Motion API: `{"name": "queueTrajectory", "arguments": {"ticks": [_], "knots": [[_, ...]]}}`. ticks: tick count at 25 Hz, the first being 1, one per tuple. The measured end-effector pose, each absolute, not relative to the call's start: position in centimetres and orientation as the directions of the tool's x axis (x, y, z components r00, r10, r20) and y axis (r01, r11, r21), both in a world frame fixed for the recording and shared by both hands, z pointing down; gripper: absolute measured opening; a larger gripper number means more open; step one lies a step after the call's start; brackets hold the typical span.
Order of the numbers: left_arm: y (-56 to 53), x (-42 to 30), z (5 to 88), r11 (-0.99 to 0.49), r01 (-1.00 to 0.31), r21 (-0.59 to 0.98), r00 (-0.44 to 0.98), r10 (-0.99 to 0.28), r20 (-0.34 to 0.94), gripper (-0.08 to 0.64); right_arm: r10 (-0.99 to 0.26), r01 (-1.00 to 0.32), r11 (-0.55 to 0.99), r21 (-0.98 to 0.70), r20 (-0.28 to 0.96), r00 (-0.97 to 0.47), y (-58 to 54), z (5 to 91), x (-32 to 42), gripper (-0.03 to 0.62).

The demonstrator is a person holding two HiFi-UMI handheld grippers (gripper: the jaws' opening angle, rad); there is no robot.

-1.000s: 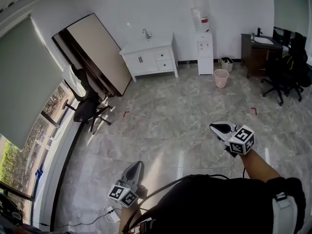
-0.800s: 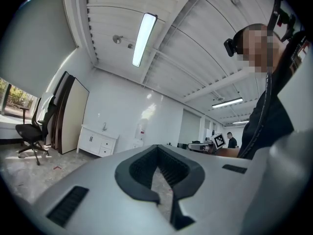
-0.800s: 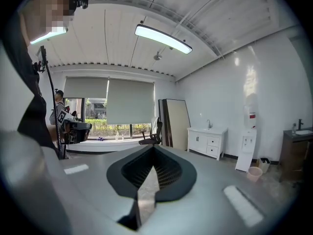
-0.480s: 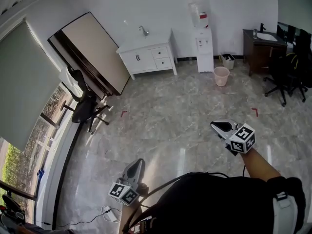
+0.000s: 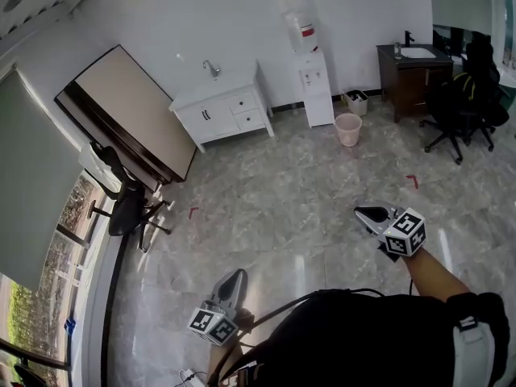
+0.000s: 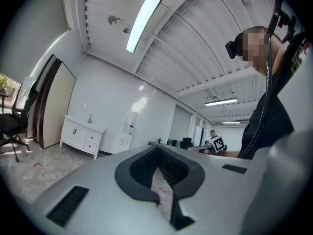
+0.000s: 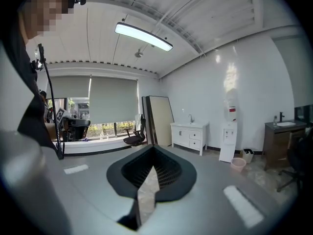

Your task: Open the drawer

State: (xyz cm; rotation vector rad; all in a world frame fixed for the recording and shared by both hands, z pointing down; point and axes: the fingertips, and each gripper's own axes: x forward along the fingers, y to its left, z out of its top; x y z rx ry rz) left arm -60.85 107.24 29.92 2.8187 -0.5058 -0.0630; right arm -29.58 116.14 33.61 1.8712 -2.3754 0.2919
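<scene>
A white sink cabinet [image 5: 211,113] stands against the far wall, with two small drawers [image 5: 247,111] on its right side, both closed. It also shows small in the left gripper view [image 6: 82,138] and the right gripper view [image 7: 189,135]. Both grippers are held over bare floor, far from the cabinet. My left gripper [image 5: 229,285] is at the lower left, jaws together and empty [image 6: 159,180]. My right gripper [image 5: 372,215] is at the right, pointing towards the back wall, with only a thin slit between its pads and nothing in it [image 7: 148,180].
A water dispenser [image 5: 311,83] and a pink bin [image 5: 348,129] stand right of the cabinet. A large board [image 5: 121,115] leans on the wall at the left, with an office chair [image 5: 122,206] before it. A dark sink cabinet [image 5: 409,72] and black chair [image 5: 459,107] are at the right.
The head view has swung, so the cabinet now sits further left and slightly lower. Both grippers have been carried forward across the floor, still shut and empty.
</scene>
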Motion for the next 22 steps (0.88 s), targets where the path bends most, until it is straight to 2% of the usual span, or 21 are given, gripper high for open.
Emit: {"name": "queueTrajectory", "arguments": {"ticks": [4, 14, 22], "knots": [[102.5, -61.0, 30.6, -0.922, -0.268, 0.280, 0.958, -0.287, -0.026, 0.000, -0.960, -0.981, 0.184, -0.059, 0.202, -0.192, 112.9, 33.0, -30.4, -0.002], [89.6, -66.0, 28.3, -0.941, -0.194, 0.278, 0.974, -0.219, -0.060, 0.000, -0.971, -0.992, 0.126, -0.021, 0.201, -0.127, 102.6, 29.9, -36.7, -0.002], [81.3, -71.4, 29.7, -0.935, -0.199, 0.293, 0.972, -0.227, -0.063, 0.000, -0.965, -0.992, 0.126, -0.003, 0.233, -0.123, 95.0, 30.5, -41.7, -0.002]]}}
